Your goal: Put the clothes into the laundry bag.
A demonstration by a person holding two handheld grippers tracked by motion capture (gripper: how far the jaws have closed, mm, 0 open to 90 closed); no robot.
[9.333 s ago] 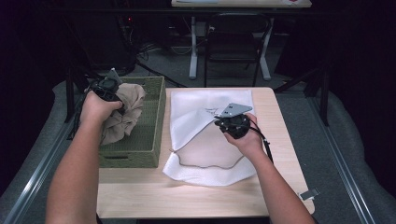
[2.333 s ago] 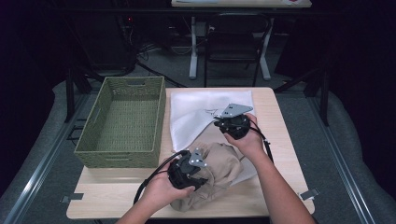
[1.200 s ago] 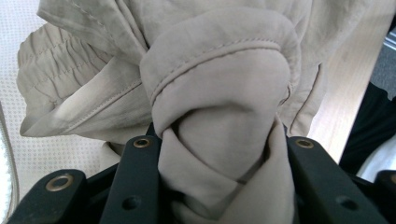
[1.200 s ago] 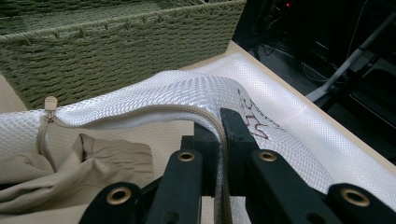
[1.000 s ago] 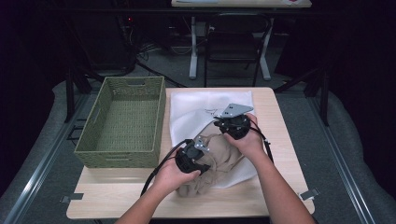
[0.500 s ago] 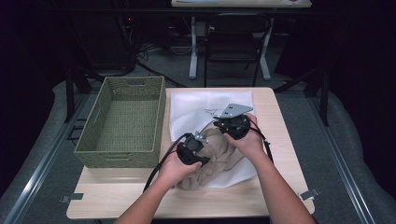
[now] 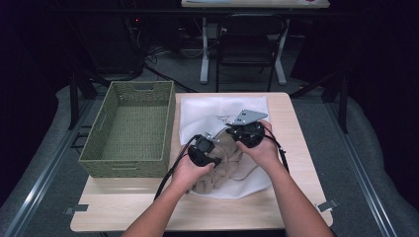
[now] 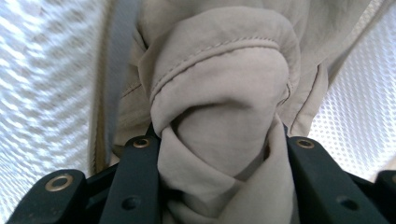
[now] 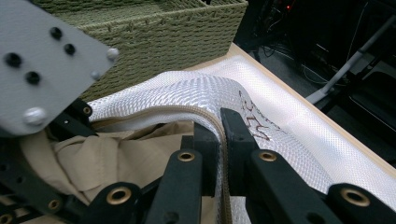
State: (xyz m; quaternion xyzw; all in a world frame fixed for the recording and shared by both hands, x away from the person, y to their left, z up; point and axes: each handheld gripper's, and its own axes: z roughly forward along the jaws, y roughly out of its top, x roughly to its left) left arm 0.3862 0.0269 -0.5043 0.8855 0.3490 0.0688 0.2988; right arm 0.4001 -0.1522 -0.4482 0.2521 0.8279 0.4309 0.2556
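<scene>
I had the left hand-held gripper (image 7: 203,150) clamped on a bunched fold of the tan cloth (image 7: 225,163). In the left gripper view the cloth (image 8: 219,107) bulged up between the two black jaws, a stitched hem curling over the top of the wad, and both jaws pressed against its sides. White mesh showed to either side behind it.

My right hand-held gripper (image 7: 245,132) sat just beyond and to the right of the left one, the two nearly touching over the middle of the counter (image 7: 296,148). Its jaws were drawn together on the edge of the mesh bag (image 7: 212,111). In the right gripper view that edge (image 9: 205,100), with its tan binding strip, rose in an arch and ran down into the narrow slot between the jaws, so the bag's opening was lifted off the counter. The cloth (image 9: 116,154) lay just under that raised edge, to the left of my right jaws, with part of the left hand-held gripper's grey plate (image 9: 42,65) close in front of it.

From the high view the cloth lay on the near part of the bag, under and between both hands. The green basket (image 7: 129,127) stood beside the bag on the left side of the counter, near the left hand-held gripper but apart from it.
</scene>
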